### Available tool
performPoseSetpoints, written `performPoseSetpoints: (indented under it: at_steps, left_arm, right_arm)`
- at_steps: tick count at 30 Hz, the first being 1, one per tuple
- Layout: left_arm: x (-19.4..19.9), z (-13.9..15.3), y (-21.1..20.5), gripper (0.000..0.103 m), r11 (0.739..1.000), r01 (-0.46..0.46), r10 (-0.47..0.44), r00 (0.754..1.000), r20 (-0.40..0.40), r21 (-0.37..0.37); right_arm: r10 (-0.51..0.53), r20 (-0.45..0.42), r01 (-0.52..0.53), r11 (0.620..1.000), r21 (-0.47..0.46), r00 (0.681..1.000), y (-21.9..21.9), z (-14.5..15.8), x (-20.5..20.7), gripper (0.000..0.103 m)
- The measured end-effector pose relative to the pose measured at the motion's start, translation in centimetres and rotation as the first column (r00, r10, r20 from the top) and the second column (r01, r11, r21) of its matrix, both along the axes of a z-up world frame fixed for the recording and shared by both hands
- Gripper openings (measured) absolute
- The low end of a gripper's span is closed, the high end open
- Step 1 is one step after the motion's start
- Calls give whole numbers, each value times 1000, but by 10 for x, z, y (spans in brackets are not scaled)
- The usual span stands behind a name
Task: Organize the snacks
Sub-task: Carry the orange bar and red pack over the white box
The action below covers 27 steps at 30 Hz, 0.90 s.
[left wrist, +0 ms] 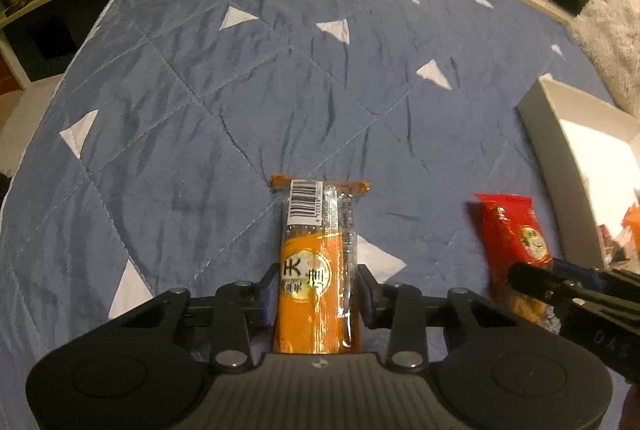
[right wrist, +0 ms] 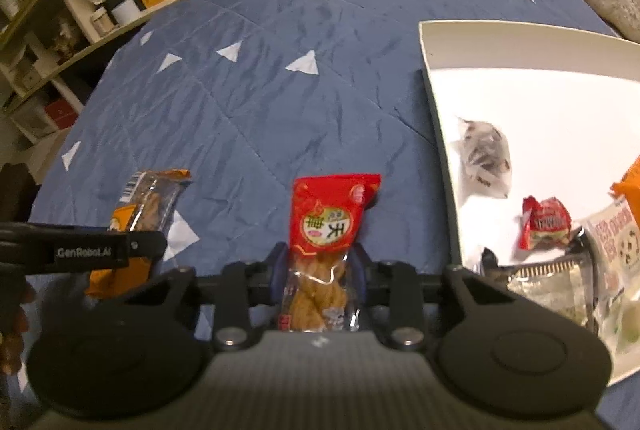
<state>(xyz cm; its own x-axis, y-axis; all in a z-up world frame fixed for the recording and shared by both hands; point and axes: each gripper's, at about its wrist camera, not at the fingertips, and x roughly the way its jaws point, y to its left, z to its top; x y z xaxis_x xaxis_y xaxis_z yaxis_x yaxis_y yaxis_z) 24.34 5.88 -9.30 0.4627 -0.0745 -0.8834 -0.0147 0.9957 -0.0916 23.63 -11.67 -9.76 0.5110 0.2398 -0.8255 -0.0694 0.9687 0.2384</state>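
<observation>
Lying lengthwise between pinching jaws: orange snack pack point(left wrist: 316, 282) in left gripper point(left wrist: 316, 296), red snack pack point(right wrist: 326, 230) in right gripper point(right wrist: 320, 276).

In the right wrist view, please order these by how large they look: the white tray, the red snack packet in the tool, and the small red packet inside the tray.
1. white tray
2. red snack packet, though it is nearest the camera
3. small red packet
</observation>
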Motion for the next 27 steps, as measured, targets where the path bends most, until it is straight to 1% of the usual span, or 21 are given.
performPoseSetpoints:
  at_steps: [3,8,12,16,21,27]
  left_arm:
    - [-8,11,-3,40,1000,-5,5,1000,28,-28]
    - [-19,32,-13,40,997,-9,15,996,86,-74]
    - [-24,47,-25,40,996,0,11,992,128,-86]
    - [-26,58,-36,40,997,6,7,988,156,-82]
    - [-20,73,-56,40,996,21,-5,981,193,-81]
    - [-7,86,-94,40,994,74,-56,974,217,-76]
  right_arm:
    - [15,14,-16,999,32,1000,-4,6,-2,37]
    - [27,84,-33,997,63,996,-13,31,-5,37]
    - [11,132,-23,995,95,991,-31,48,-8,37]
    - [-16,159,-3,993,122,987,-50,59,-10,37]
    - [-32,195,8,992,124,980,-68,73,-14,37]
    - [-47,248,29,997,78,968,-96,90,-12,37]
